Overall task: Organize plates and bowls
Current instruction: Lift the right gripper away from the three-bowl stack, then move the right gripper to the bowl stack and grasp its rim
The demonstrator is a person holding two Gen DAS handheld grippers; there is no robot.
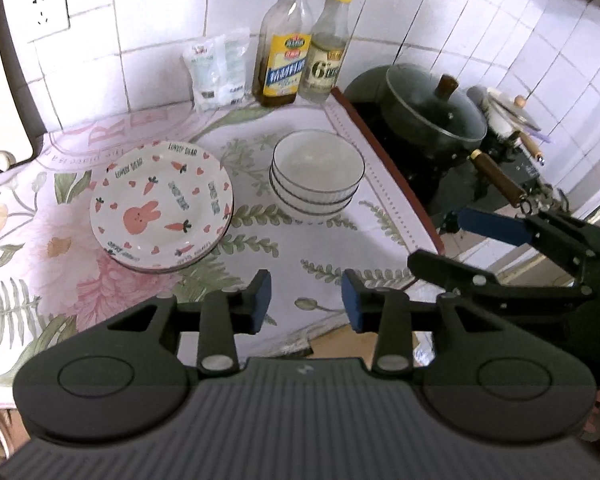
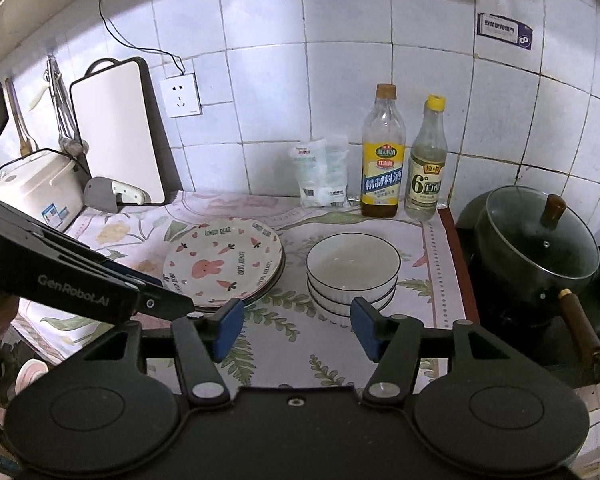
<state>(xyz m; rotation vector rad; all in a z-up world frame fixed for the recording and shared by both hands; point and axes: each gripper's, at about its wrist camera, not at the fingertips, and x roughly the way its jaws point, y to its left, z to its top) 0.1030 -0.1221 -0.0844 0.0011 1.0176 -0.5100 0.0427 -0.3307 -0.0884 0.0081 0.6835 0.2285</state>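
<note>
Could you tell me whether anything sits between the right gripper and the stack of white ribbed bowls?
Nothing visible does: only bare floral tablecloth lies between the open right gripper and the stack of white ribbed bowls.

Inventory, as counted on the desk [image 2: 284,344]:
- Plates [image 2: 224,266], rabbit-and-carrot pattern: one stack, at least two; exact count could not be told.
- Bowls [image 2: 353,276], white with dark rim: three, nested.
- Bottles: two, one yellow-labelled [image 2: 383,168], one clear [image 2: 426,172].
- Plastic packets [image 2: 324,174]: apparently two.
- Lidded pot [image 2: 536,248]: one.
- Cutting board [image 2: 116,132]: one.
- Wall socket [image 2: 180,95]: one.
</note>
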